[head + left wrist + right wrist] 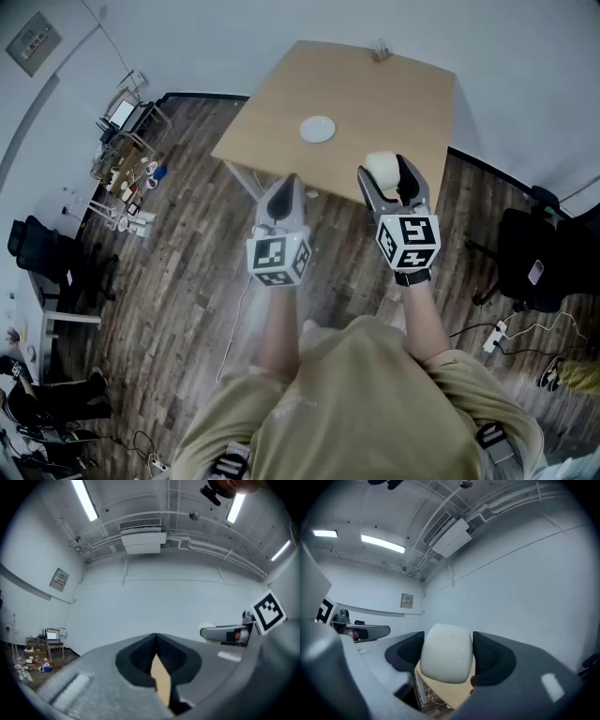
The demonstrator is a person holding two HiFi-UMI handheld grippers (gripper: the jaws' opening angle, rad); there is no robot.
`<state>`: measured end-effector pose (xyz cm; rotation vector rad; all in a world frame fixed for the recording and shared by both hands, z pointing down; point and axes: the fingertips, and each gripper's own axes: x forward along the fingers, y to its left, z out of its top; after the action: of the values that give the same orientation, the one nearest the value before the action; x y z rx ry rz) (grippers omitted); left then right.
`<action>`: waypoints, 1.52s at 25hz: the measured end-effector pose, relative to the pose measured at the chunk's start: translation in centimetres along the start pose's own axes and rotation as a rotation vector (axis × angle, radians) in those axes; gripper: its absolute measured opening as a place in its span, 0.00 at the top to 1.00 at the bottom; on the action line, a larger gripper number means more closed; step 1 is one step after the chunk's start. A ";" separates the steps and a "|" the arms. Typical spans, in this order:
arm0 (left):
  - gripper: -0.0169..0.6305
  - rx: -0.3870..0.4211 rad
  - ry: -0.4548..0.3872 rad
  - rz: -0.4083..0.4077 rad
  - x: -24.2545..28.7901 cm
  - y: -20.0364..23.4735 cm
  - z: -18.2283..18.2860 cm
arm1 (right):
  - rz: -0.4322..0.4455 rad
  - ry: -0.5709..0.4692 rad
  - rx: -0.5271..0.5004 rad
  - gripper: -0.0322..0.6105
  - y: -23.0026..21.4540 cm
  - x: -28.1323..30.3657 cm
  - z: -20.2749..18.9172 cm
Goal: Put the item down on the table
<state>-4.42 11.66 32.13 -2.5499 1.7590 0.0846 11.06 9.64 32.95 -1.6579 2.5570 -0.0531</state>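
Right gripper (392,180) snug on white item (446,653)

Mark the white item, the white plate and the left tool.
white item (446,653): right gripper view, middle of its rounded face.
white plate (317,129): head view, its bare centre.
left tool (287,186): head view, where its shut tips meet.

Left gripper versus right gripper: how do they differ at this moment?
The left gripper is shut with nothing between its fingers; the right gripper is shut on a white rounded item. Left fingers meet; right fingers are held apart by it. Both point toward the table.
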 end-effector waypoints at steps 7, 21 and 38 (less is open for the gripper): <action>0.97 -0.018 -0.004 0.021 0.1 -3.6 0.3 | 0.017 0.000 -0.005 0.44 -2.9 -2.2 0.4; 0.97 -0.002 0.016 0.112 -2.1 -5.9 -1.2 | 0.066 -0.009 -0.005 0.44 -4.6 -5.2 -0.2; 0.97 0.099 0.005 0.113 4.4 -0.1 -2.7 | 0.055 -0.014 -0.093 0.44 -4.8 1.9 -1.7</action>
<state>-2.74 7.37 34.50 -2.3847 1.8591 -0.0057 14.46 5.87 34.94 -1.6101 2.6309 0.0829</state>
